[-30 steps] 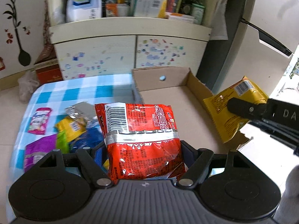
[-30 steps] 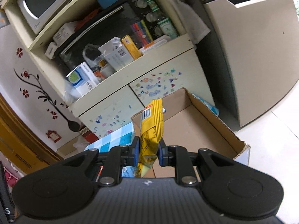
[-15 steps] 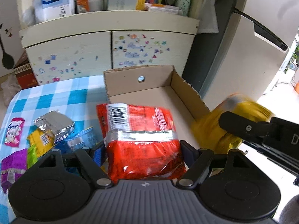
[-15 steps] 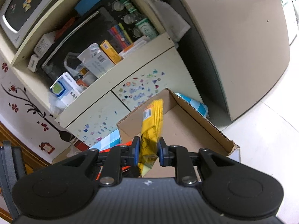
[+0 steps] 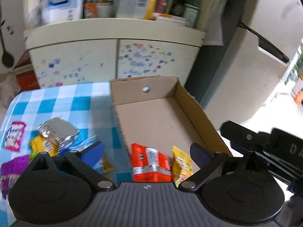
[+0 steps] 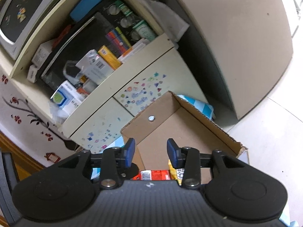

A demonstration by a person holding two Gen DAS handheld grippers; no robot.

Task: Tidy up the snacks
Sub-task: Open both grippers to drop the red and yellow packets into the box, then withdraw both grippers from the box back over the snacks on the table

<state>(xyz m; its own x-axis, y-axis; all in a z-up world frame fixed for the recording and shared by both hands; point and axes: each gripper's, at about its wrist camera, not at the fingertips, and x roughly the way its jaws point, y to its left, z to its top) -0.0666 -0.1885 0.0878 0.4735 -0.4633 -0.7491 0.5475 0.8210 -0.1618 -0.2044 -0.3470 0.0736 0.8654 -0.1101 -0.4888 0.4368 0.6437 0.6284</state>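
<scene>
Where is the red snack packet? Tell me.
The red snack packet lies in the cardboard box at its near end, left of the yellow packet, in both views.

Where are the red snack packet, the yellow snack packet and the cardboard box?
red snack packet [image 5: 149, 164], left wrist view, middle of wrapper.
yellow snack packet [image 5: 181, 165], left wrist view, its front.
cardboard box [image 5: 161, 121], left wrist view, bare floor.

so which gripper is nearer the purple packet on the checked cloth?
Left. The left gripper hangs open beside the purple packet; the right gripper sits open over the cardboard box, further off.
</scene>
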